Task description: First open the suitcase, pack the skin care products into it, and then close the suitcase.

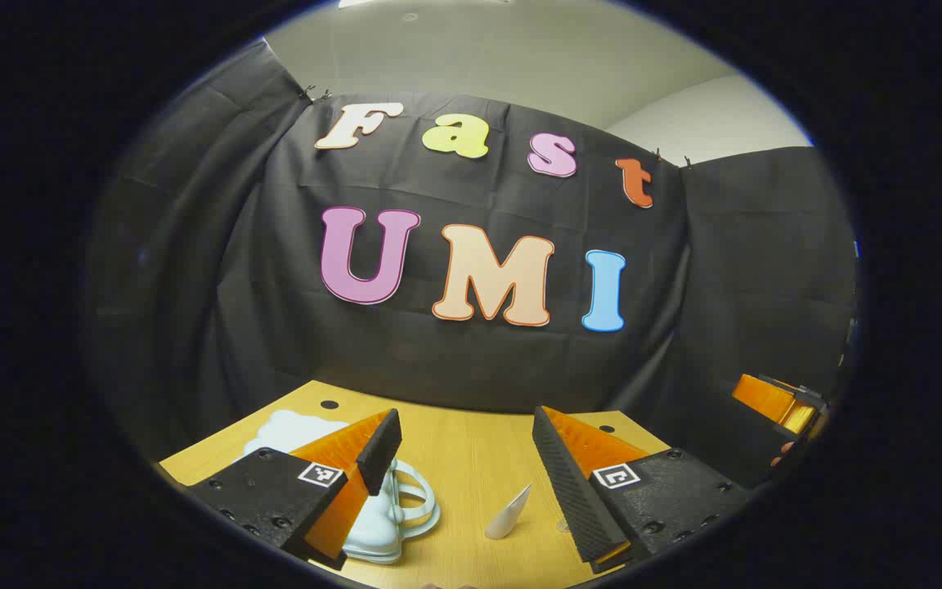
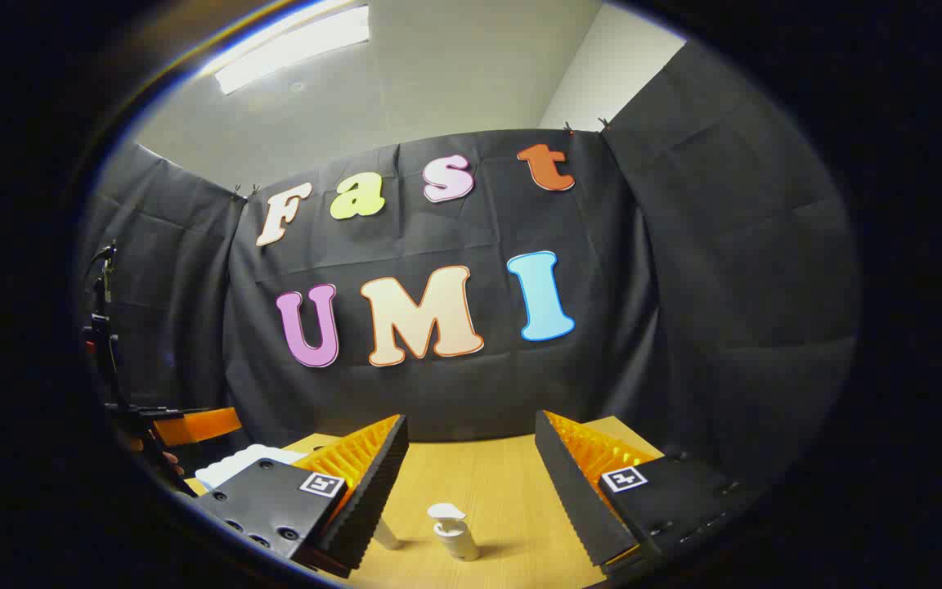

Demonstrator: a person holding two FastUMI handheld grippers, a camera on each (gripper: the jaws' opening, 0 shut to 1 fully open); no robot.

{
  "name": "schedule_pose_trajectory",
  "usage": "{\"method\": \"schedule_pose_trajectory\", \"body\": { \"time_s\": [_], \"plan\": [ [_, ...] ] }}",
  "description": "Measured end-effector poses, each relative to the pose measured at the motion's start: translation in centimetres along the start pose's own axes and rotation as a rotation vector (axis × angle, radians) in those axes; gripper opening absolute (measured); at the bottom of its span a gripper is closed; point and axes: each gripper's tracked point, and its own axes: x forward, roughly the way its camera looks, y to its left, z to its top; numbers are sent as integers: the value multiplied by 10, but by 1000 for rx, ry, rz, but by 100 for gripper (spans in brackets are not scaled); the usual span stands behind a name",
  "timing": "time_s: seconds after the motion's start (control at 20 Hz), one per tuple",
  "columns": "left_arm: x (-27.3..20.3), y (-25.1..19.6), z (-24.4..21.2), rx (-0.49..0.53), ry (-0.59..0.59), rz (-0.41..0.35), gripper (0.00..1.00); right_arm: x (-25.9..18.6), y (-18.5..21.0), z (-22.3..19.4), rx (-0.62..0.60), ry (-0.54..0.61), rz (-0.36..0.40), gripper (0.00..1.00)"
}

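In the left gripper view a small pale blue suitcase [image 1: 385, 523] with a looped handle lies on the wooden table [image 1: 463, 446], partly behind my left finger. A white pump spout [image 1: 510, 514] pokes up between the fingers. My left gripper [image 1: 465, 417] is open above them, holding nothing. In the right gripper view a white pump bottle [image 2: 453, 530] stands on the table between the fingers of my right gripper [image 2: 471, 419], which is open and above it. A second white item [image 2: 385, 533] peeks from behind the left finger.
A white cloud-shaped piece [image 1: 291, 429] lies at the table's far left corner, also seen as the white piece [image 2: 234, 466]. The other gripper [image 1: 775, 401] hovers at the right edge of the left gripper view, and the other gripper [image 2: 185, 425] at the left of the right gripper view. Black cloth walls the table.
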Motion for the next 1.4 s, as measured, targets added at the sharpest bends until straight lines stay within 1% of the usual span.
{"method": "schedule_pose_trajectory", "body": {
  "time_s": [0.15, 0.4, 0.7, 0.75, 0.85, 0.9, 0.95, 1.0, 1.1, 1.25, 1.4],
  "plan": [
    [1, -12, 1, 1, -2, -27, 95, 0, -1, 4, -7, -6, 0, 98],
    [5, -18, -1, 18, 9, -49, 95, -1, -3, 7, -20, -18, -13, 98],
    [10, -14, -10, 21, 32, -40, 95, 2, -1, 3, -41, -1, -7, 98],
    [13, -12, -14, 26, 43, -34, 95, 3, -1, 2, -45, 5, -4, 96],
    [20, -8, -20, 42, 62, -26, 95, 3, 1, -1, -46, 11, 2, 98],
    [25, -7, -25, 52, 81, -24, 95, 2, 3, -3, -46, 15, 8, 98],
    [29, -4, -31, 63, 101, -22, 92, 3, 5, -5, -49, 19, 13, 98],
    [34, -1, -36, 67, 118, -21, 95, 3, 5, -7, -53, 24, 18, 98],
    [48, 4, -46, 61, 159, -18, 95, 6, 7, -11, -61, 36, 29, 96],
    [72, 12, -69, 28, 247, -7, 95, 8, 9, -18, -60, 54, 39, 98],
    [92, 27, -99, -45, 362, 28, 95, 7, 9, -23, -67, 66, 45, 98]
  ]
}}
